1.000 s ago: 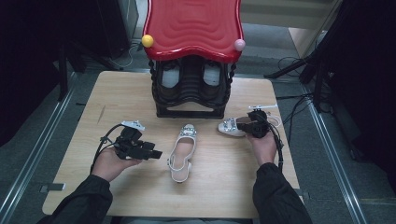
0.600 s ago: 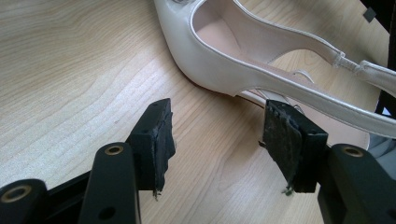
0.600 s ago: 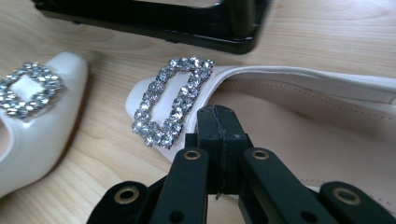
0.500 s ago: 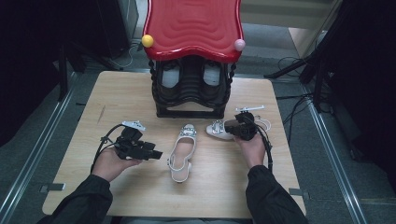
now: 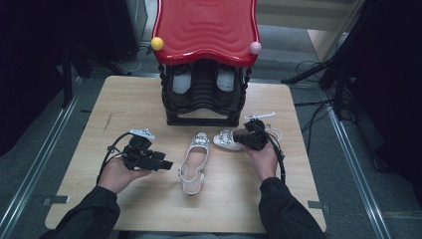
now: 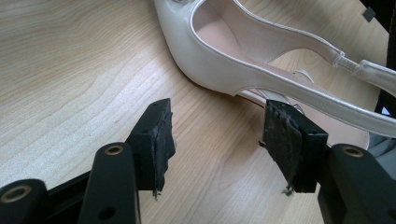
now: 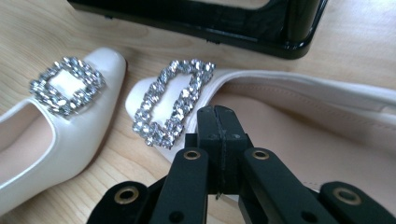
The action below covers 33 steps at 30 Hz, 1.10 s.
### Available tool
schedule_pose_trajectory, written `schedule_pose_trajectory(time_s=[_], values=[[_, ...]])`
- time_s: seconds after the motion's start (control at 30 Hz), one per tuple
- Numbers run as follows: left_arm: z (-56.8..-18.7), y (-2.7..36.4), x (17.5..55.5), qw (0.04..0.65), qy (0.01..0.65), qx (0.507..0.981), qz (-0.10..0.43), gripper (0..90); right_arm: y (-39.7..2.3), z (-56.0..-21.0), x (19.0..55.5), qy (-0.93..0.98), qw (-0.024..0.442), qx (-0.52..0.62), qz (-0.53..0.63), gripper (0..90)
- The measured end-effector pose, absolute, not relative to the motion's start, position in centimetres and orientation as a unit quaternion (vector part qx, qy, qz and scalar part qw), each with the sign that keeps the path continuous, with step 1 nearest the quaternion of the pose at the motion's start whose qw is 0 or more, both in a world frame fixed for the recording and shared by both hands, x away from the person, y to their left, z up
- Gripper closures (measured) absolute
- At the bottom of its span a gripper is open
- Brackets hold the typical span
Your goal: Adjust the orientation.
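Item: my right gripper [image 5: 245, 139], jaws clenched together with nothing between them, tip over the second white shoe [image 5: 226, 140] behind its crystal buckle [image 7: 173, 100].

Item: my left gripper [image 5: 164, 164], jaws spread and empty, low over the wooden table [image 5: 124, 99], just beside the first white shoe [image 5: 194, 162].

Item: black shoe rack [image 5: 204, 97] with red top [image 5: 206, 27], close behind both toes.
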<state>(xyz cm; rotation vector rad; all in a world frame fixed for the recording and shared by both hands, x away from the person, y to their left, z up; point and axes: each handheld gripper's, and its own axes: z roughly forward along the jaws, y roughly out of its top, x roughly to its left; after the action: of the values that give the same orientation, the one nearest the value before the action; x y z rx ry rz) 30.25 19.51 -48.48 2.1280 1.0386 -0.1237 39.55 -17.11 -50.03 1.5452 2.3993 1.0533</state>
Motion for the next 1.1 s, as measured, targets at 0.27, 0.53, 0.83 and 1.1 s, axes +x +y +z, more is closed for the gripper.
schedule_pose_trajectory(time_s=[0.27,0.53,0.83,1.1], values=[[-48.4,19.6,30.2,0.376,0.405,0.832,-0.048,42.8,-19.1,-47.4,39.4,0.784,0.078,0.497,0.364,90.0],[-48.4,19.5,30.2,0.376,0.405,0.832,-0.047,42.8,-23.1,-46.0,39.5,0.772,0.093,0.508,0.372,90.0],[-48.4,19.7,30.3,0.378,0.407,0.830,-0.047,42.8,-24.6,-47.3,39.8,0.789,0.090,0.505,0.339,90.0],[-48.3,19.8,30.3,0.379,0.408,0.829,-0.045,42.8,-23.6,-48.2,39.0,0.809,0.054,0.492,0.317,90.0]])
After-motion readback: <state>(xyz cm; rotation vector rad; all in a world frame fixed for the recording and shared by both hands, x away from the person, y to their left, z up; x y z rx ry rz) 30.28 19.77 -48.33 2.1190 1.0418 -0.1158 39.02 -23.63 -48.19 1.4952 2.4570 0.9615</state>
